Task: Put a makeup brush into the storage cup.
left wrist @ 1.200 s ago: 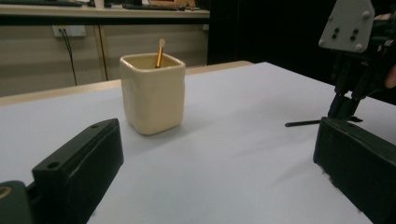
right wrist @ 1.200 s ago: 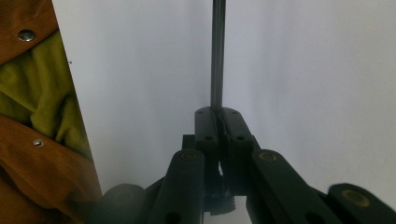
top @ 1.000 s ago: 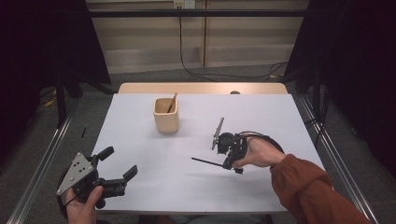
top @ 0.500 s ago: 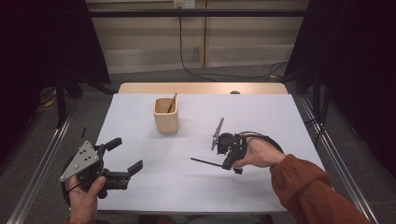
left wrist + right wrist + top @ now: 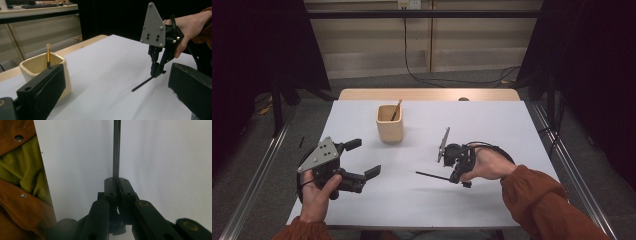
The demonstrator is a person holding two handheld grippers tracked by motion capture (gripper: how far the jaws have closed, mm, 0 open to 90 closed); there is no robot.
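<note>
A thin black stick (image 5: 432, 175) is seen clamped in the right hand-held gripper (image 5: 458, 176), near the middle of the white desk (image 5: 492, 125), right of centre. In the right gripper view the two jaws are pressed together on the near end of the stick (image 5: 116, 150), which runs straight away from them over the white surface. In the high view the stick is pointed leftward from the jaws, low over the desk; whether its free tip touches the surface cannot be told. In the left gripper view the stick (image 5: 142, 84) is seen slanting down from the right hand-held gripper (image 5: 157, 71) toward the desk.

The right hand-held gripper is wrapped by the person's right hand (image 5: 488, 164), its grey three-cornered plate (image 5: 444, 144) turned up on edge, and an orange-brown sleeve (image 5: 542, 200) is brought in from the lower right corner.

The left hand-held gripper (image 5: 364, 160) is held wide open and nothing is gripped between its jaws. It is kept at the left part of the desk, well apart from the stick, with its jaws pointed to the right. It is grasped from below by the left hand (image 5: 317, 192), and its grey plate (image 5: 318, 155) is faced upward.

A pale wooden square cup (image 5: 390, 123) is stood upright toward the far side of the desk, between the two grippers and farther back. A slim wooden-handled stick (image 5: 396, 109) is leant inside it. In the left gripper view the cup (image 5: 35, 65) is caught just behind the left jaw.
</note>
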